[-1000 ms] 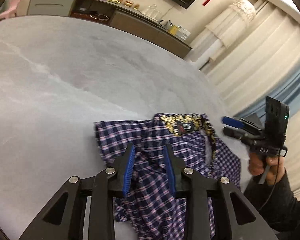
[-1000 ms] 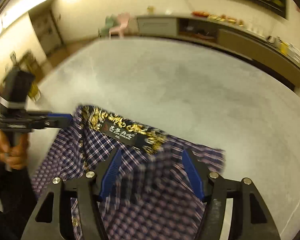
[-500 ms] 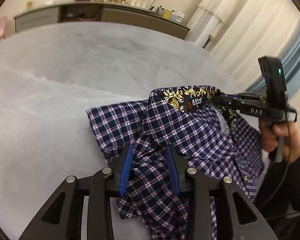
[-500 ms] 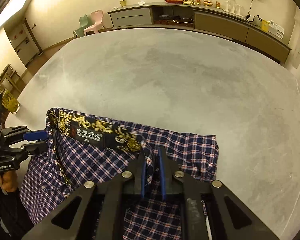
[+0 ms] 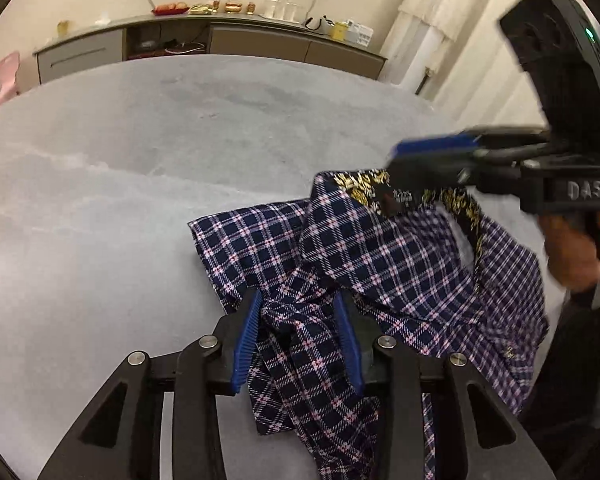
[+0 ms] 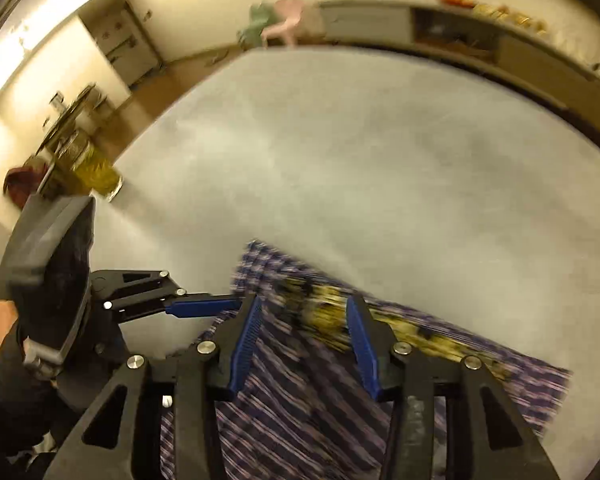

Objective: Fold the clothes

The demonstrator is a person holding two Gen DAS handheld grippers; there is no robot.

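A navy plaid shirt (image 5: 380,264) lies bunched on the grey desk (image 5: 140,168), toward 5 o'clock in the left wrist view. The left gripper (image 5: 300,312) stands spread around a fold of it. The right gripper (image 6: 304,316), jaws parted, hovers over the blurred gold-patterned collar (image 6: 320,312).

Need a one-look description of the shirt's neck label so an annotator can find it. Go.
Start at the big grey table; the only cloth on it is a navy plaid shirt. At the shirt's far edge, inside the open collar, runs a black band with gold scrollwork, and the label is the small dark patch with pale lettering on that band, just below the right gripper. Everything around it is checked.
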